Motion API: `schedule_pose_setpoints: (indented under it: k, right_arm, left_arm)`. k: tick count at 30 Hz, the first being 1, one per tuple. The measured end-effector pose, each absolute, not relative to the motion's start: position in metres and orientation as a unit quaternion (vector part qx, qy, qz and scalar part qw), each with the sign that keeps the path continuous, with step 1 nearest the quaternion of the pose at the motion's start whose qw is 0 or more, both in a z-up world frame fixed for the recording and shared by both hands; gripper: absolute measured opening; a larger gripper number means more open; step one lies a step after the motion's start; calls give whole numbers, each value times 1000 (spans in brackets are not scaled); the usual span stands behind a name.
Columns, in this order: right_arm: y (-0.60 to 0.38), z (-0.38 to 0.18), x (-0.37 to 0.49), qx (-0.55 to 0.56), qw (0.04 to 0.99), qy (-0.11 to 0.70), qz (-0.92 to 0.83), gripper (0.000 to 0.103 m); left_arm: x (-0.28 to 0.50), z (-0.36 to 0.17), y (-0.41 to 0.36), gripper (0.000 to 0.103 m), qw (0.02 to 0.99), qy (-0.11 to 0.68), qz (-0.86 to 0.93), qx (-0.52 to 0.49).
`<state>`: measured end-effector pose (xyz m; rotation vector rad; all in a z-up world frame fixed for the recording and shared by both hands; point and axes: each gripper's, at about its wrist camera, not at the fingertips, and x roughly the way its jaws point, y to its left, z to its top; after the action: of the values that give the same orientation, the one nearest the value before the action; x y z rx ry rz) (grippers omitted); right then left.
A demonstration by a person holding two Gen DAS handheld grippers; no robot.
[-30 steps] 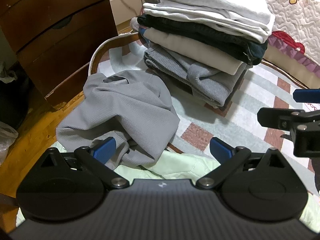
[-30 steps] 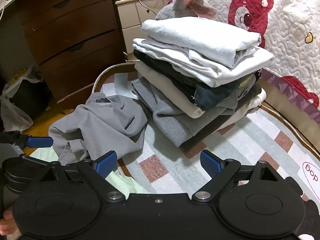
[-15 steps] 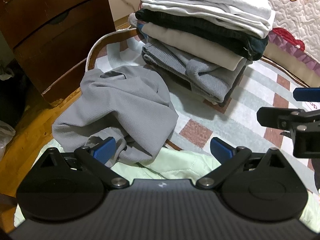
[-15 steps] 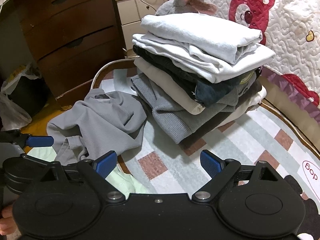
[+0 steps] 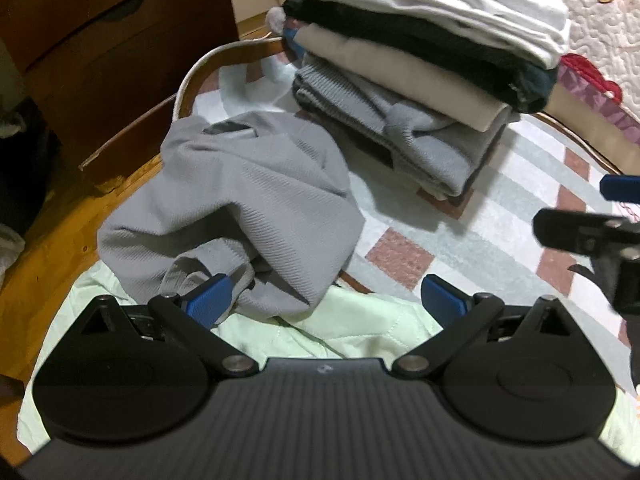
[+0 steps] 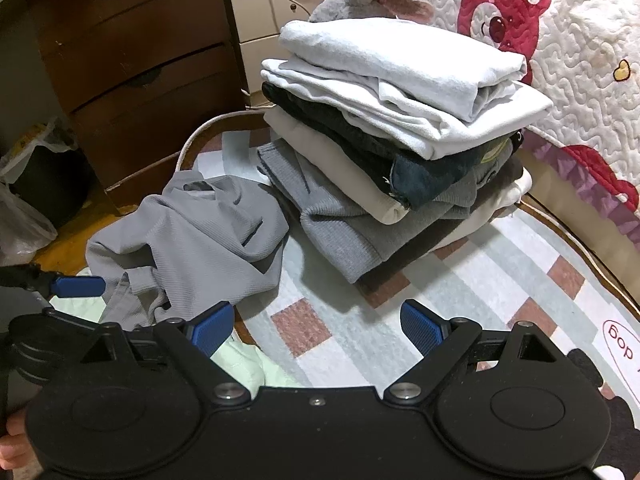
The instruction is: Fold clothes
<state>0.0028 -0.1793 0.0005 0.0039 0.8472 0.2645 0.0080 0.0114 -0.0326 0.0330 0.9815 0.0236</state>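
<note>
- Now the left tool (image 5: 326, 300) hangs spread wide — empty — its blue fingers (image 5: 210, 295) just over the near edge of a crumpled grey garment (image 5: 240, 204).
- Right tool (image 6: 316, 326) likewise spread, above the checked rug (image 6: 472, 280).
- Grey garment lies on the rug, partly over pale green cloth (image 5: 360, 324).
- Folded stack (image 6: 392, 120) stands just beside it — behind.

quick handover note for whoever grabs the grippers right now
Left gripper: open, empty, low over the near edge of the crumpled grey top.
Right gripper: open, empty, over the rug.
Done: a pile of folded clothes stands on the rug just right of the top.
Left: the grey top is unfolded. A pale green garment lies under its near edge, also loose.
</note>
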Motion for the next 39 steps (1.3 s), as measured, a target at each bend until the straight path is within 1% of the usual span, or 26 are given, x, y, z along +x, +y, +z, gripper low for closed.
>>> schedule_pose_setpoints:
  k: [4,7,10,11,12,13,14,15,16,17,19,20,21,22,23,24,26,28,29,30,31,35,36,37,39]
  right_arm:
    - [-189,-8,7,30,905,396,152,93]
    - [-198,-9,9,58,900,391,182,91]
    - [-199,-9,8,56,902,373,211,86]
    - [-198,-12,11,57,899,375,219,81]
    - [-196,-16,14,60,895,379,227,75]
    - [-195,-20,17,71,888,387,237,70]
    - [-194,-25,21,82,881,395,247,54]
    - [-193,-29,24,92,873,403,258,35]
    - [-192,-34,28,103,865,411,268,25]
    - [-191,-39,31,114,857,419,278,12]
    - [-187,-47,37,130,843,430,296,11]
    - [-182,-44,36,110,849,422,297,11]
    - [-179,-43,34,91,851,423,297,11]
    - [-177,-41,32,74,853,423,297,11]
    - [-177,-42,32,68,853,424,296,12]
    - [-177,-43,31,62,853,425,295,16]
    - [-181,-47,32,70,851,431,292,16]
    - [-188,-53,33,88,848,440,282,21]
    - [-190,-55,34,94,848,447,271,34]
    - [-194,-57,34,99,848,456,253,49]
    - [-196,-59,33,101,848,462,240,53]
    - [-209,-59,21,91,853,466,215,54]
    - [-213,-59,18,89,855,467,209,55]
    - [-218,-60,14,88,856,466,204,55]
    - [-228,-63,12,91,858,467,193,55]
  left_arm:
    - [17,-40,24,102,884,464,-19,48]
    - [32,-32,59,101,897,441,-8,42]
    - [43,-26,80,100,909,410,4,72]
    - [47,-27,84,95,910,406,-1,80]
    - [53,-31,89,90,908,410,-7,82]
    - [58,-34,94,76,906,414,-13,84]
    - [64,-38,100,63,904,420,-18,81]
    - [71,-42,110,61,899,435,-18,56]
    - [77,-47,119,59,893,449,-19,30]
    - [82,-50,128,59,888,460,-18,12]
    - [82,-53,132,60,892,452,-8,30]
    - [81,-53,130,68,893,447,-6,45]
    - [81,-56,128,74,891,450,-11,54]
    - [80,-58,125,84,889,454,-17,64]
    - [80,-61,123,90,886,457,-21,72]
    - [82,-65,119,91,882,464,-23,74]
    - [88,-73,111,93,876,476,-21,80]
    - [100,-84,103,93,864,498,-7,73]
    - [105,-88,103,93,858,512,-8,52]
    - [110,-92,104,93,848,529,-15,14]
    - [115,-96,105,93,838,544,-22,-24]
    - [113,-91,105,94,831,538,-33,-135]
    - [113,-90,100,96,836,531,-31,-134]
    - [115,-94,93,103,840,528,-23,-123]
    - [126,-111,81,103,838,539,5,-89]
